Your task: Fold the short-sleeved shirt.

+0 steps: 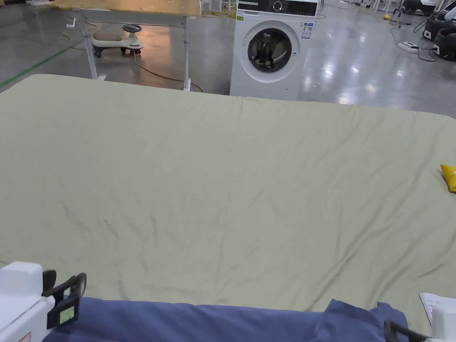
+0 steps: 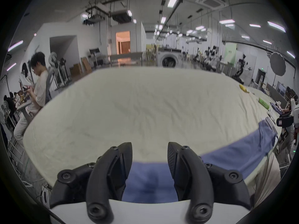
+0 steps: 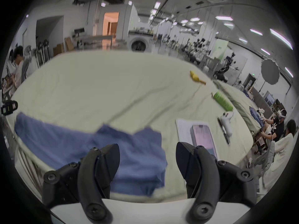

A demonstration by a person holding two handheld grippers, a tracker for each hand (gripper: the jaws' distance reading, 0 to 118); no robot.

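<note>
A blue short-sleeved shirt (image 1: 213, 321) lies along the near edge of a table covered in pale green cloth (image 1: 231, 178). My left gripper (image 1: 64, 296) hovers over the shirt's left end, jaws apart, nothing between them. In the left gripper view the shirt (image 2: 150, 180) runs under the open left gripper (image 2: 149, 156) and off to the right. My right gripper (image 1: 396, 331) sits at the shirt's right end. In the right gripper view the open right gripper (image 3: 147, 154) hangs above the shirt's (image 3: 90, 143) bunched right edge, holding nothing.
A phone (image 3: 203, 136) on a paper sheet (image 1: 428, 303) lies right of the shirt. A yellow item (image 1: 449, 177), a green bottle (image 3: 223, 101) and a white controller (image 3: 226, 122) lie further right. A washing machine (image 1: 272, 49) stands beyond the table. People stand at the left (image 2: 39, 88).
</note>
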